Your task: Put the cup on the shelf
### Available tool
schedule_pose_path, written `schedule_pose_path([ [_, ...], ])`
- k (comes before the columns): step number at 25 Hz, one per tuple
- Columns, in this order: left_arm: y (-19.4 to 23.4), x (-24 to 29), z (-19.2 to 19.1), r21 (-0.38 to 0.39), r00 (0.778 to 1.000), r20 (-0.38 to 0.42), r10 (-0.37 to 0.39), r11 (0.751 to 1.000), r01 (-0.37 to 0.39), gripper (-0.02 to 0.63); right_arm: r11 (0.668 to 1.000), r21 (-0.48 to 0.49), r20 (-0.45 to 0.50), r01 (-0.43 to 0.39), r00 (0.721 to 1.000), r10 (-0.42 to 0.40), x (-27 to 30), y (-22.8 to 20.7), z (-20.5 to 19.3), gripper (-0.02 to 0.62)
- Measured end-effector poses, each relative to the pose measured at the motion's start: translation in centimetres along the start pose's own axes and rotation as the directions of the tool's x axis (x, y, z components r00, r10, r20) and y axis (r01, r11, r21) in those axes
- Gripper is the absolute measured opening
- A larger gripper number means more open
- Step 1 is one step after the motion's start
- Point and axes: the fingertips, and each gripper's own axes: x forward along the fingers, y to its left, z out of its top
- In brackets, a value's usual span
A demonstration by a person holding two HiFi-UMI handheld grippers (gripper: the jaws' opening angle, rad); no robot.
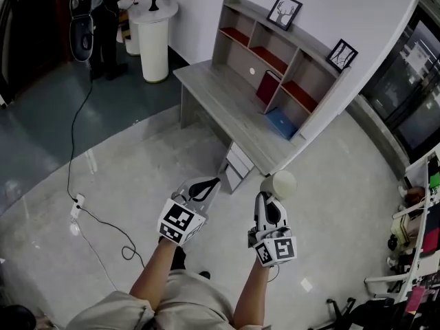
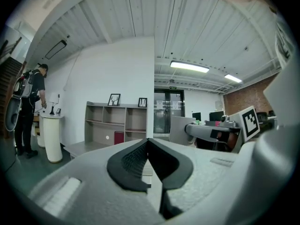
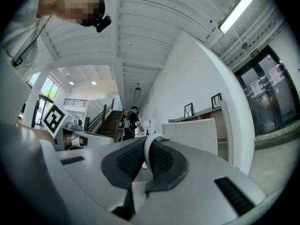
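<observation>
The right gripper (image 1: 265,196) pinches the cup (image 1: 282,183) by its thin wall. In the right gripper view a white strip of the cup sits squeezed between the dark pads (image 3: 127,161), with the pale body at two o'clock of them. The left gripper (image 1: 208,183) carries nothing, its jaws pressed together at the tips. Both hang over the floor, well apart from the shelf (image 1: 275,53), which stands on the desk (image 1: 220,98) at twelve o'clock of them.

The step in hand looks like the carry. A pinch on one wall lets a cup swing, so the squeeze should be firm and the walk smooth. The person should come close to the desk before reaching, choose a free compartment, and set the base flat before letting go.

The upper compartments look bare, with red floors. Below, a red folder (image 1: 268,86) stands upright. A blue book (image 1: 282,122) lies flat at five o'clock of it. Two framed pictures (image 1: 284,11) stand on top.
</observation>
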Motion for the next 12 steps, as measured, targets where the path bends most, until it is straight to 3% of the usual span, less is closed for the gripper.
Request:
schedule_pose_path([
  [5, 5.3, 3.7, 0.8, -0.020, 1.000, -0.006, -0.017, 1.000, 0.016, 0.009, 1.000, -0.008, -0.020, -0.016, 1.000, 0.015, 6.7, -1.2, -0.3, 0.018],
  [8, 8.3, 5.3, 2.1, 0.022, 0.998, -0.010, -0.062, 0.998, 0.062, 0.009, 1.000, 0.005, 0.027, -0.020, 0.999, 0.020, 11.1, -1.3, 0.5, 0.018],
  [12, 13.5, 5.7, 2.3, 0.044, 0.998, -0.005, -0.068, 0.997, 0.068, 0.009, 1.000, 0.000, 0.046, -0.022, 0.999, 0.022, 16.1, 0.3, -0.2, 0.018],
])
